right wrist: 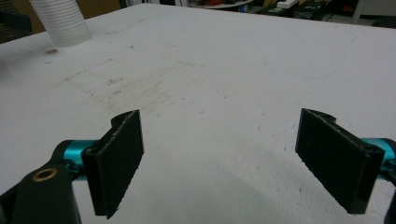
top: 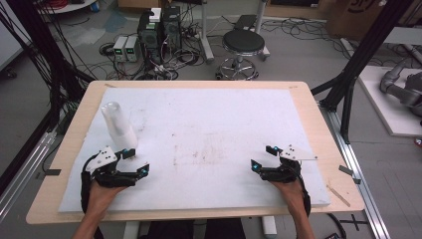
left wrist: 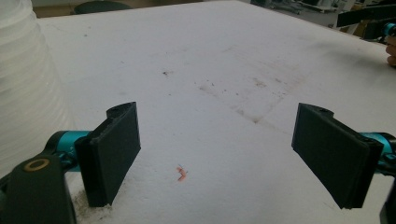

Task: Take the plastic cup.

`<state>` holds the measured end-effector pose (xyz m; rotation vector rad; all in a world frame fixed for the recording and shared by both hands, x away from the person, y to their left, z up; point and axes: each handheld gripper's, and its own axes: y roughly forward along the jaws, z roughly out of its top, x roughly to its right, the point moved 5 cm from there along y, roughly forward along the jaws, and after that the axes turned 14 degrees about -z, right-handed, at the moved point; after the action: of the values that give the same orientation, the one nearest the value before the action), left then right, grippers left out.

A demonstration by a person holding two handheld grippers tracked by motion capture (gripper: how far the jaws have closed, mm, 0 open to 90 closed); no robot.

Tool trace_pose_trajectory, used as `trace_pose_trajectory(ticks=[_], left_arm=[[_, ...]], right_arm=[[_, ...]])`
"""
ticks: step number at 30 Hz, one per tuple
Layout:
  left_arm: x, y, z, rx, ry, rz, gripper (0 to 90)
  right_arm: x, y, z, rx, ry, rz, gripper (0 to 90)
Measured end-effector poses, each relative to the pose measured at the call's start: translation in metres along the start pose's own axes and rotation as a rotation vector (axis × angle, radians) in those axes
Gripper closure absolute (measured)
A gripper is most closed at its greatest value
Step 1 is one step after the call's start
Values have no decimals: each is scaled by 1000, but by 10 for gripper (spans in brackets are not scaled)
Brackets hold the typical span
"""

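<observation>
Left claw [top: 133,162] gaped empty, lower left; right claw [top: 263,157] likewise. Cup stack [top: 119,124] stood close: feared my careless nudge toppling it.

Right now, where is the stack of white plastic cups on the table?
In the high view, the stack of white plastic cups stands on the left part of the white mat, just beyond the open left gripper.

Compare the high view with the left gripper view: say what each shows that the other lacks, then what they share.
High view alone: the person's forearms, the right gripper with open jaws, the black stool and the computer towers on the floor.

Left gripper view alone: a small orange scrap on the sheet between the open jaws of the left gripper.

Both: the white cup stack and the stained white sheet.
</observation>
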<state>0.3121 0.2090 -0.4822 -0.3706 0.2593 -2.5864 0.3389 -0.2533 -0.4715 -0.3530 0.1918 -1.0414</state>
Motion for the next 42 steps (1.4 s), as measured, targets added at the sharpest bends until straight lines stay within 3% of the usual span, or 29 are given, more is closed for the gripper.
trace_pose_trajectory(ticks=[21, 29, 39, 41, 42], left_arm=[[0, 0, 0, 5, -3, -1, 153], [1, -3, 0, -4, -10, -38, 152], [5, -27, 8, 7, 2, -109, 152], [5, -43, 13, 19, 16, -121, 152], [5, -43, 13, 19, 16, -121, 152]], right_arm=[[0, -1, 0, 6, 3, 0, 149], [1, 0, 0, -1, 9, 2, 149], [2, 2, 0, -24, 17, 4, 149], [1, 2, 0, -26, 22, 5, 149], [1, 2, 0, -24, 21, 5, 149]])
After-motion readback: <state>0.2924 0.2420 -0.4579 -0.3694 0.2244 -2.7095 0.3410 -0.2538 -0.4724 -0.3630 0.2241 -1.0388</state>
